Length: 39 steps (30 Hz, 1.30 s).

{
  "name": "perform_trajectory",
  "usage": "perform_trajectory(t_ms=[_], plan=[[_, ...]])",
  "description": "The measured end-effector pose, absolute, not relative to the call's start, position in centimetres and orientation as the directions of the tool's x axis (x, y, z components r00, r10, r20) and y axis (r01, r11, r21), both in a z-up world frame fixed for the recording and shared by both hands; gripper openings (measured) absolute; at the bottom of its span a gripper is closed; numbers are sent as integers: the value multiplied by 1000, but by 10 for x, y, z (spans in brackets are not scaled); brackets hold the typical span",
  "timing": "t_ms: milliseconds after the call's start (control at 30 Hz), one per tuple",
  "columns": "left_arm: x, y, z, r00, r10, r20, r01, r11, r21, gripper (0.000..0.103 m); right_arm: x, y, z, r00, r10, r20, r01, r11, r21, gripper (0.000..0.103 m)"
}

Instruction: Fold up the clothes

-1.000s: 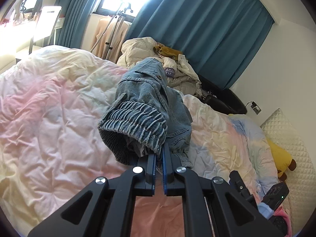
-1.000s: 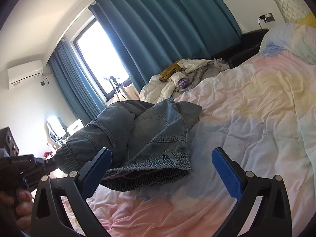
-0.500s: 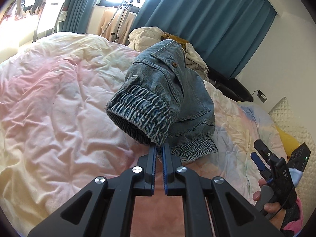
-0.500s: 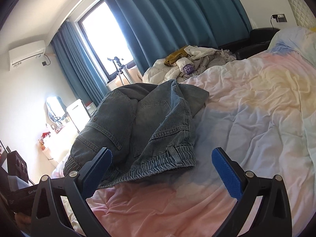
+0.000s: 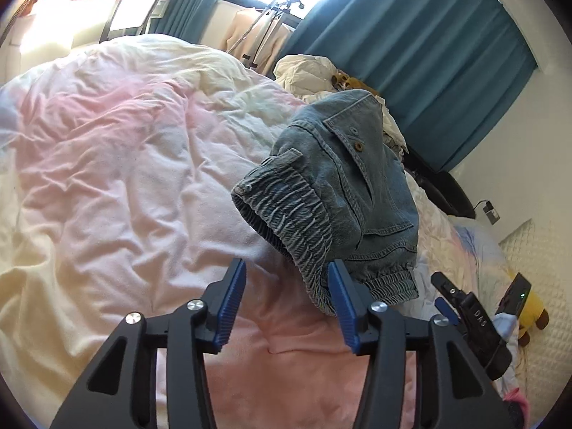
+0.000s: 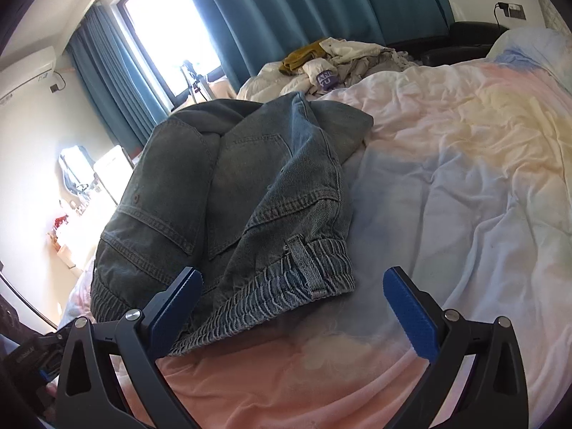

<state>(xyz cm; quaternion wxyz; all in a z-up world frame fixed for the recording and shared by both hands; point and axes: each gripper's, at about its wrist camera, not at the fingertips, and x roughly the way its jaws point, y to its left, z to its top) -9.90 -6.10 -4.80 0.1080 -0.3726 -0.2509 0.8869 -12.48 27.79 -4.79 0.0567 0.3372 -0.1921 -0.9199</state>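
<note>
A blue denim garment [image 5: 332,193] with ribbed elastic hems lies bunched on the pastel quilt [image 5: 125,164]. My left gripper [image 5: 286,307] is open, its right pad close beside the ribbed hem, which hangs loose. The other hand-held gripper [image 5: 468,325] shows at the lower right of the left wrist view. In the right wrist view the same denim garment [image 6: 232,193] lies folded over itself on the quilt [image 6: 464,178]. My right gripper [image 6: 293,314] is open and empty, just in front of the elastic hem.
A heap of other clothes [image 6: 343,60] lies at the far edge of the bed by the teal curtains [image 5: 422,43]. A yellow plush toy [image 5: 532,307] sits by the quilted headboard. A tripod [image 5: 268,21] and a white chair [image 5: 136,3] stand by the window.
My left gripper was shut on the ribbed hem and holding it up; it has opened and let go. The denim garment has settled lower on the quilt. The right gripper stayed open.
</note>
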Motion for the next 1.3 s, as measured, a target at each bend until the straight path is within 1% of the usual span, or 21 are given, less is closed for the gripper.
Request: perform_trajectory(t_ms=[133,267,333,500,567,667,767,867,933,1033,1133,1233,1267,1300], plan=[[-98,-73,-46,-718,386,-579,9,-827,-563,58,-136,275,-49,-771,-253,-584,12,-924,383,103],[-100,-77,-41,-740,420,-525,-26,-798,-602,59,-144,278,-62,-748,-247,-616,-17,-921,390,103],[-102,-79,-37,-761,416,-497,-42,-797,-602,59,-147,282,-69,-737,-240,-632,-40,-918,395,103],[-118,-81,-37,-787,377,-488,-32,-816,-578,59,-154,294,-82,-737,-262,-623,-73,-886,458,103],[-125,-86,-40,-796,382,-470,-25,-797,-604,59,-156,294,-87,-742,-266,-616,-66,-885,462,103],[-139,-94,-50,-784,375,-495,15,-786,-619,59,-158,297,-99,-728,-316,-608,-67,-850,522,103],[-147,-104,-61,-776,380,-504,48,-761,-647,61,-162,300,-108,-719,-331,-611,-80,-834,546,103],[-152,-113,-68,-775,405,-485,60,-717,-694,61,-166,298,-110,-723,-357,-591,-51,-826,562,103],[-154,-115,-71,-774,411,-481,58,-711,-701,62,-168,296,-109,-729,-364,-580,-41,-822,567,102],[-157,-113,-73,-773,408,-485,50,-724,-688,62,-169,297,-106,-736,-375,-564,-54,-798,600,92],[-160,-109,-75,-760,410,-505,43,-743,-668,62,-162,299,-91,-772,-391,-502,-21,-774,633,88],[-163,-107,-77,-753,415,-511,38,-747,-663,62,-155,297,-74,-799,-421,-430,43,-753,656,88],[-164,-107,-78,-747,421,-514,35,-748,-663,62,-154,296,-70,-801,-432,-414,61,-747,662,88],[-166,-106,-79,-740,431,-515,29,-745,-666,62,-155,295,-70,-797,-436,-417,61,-746,664,88]])
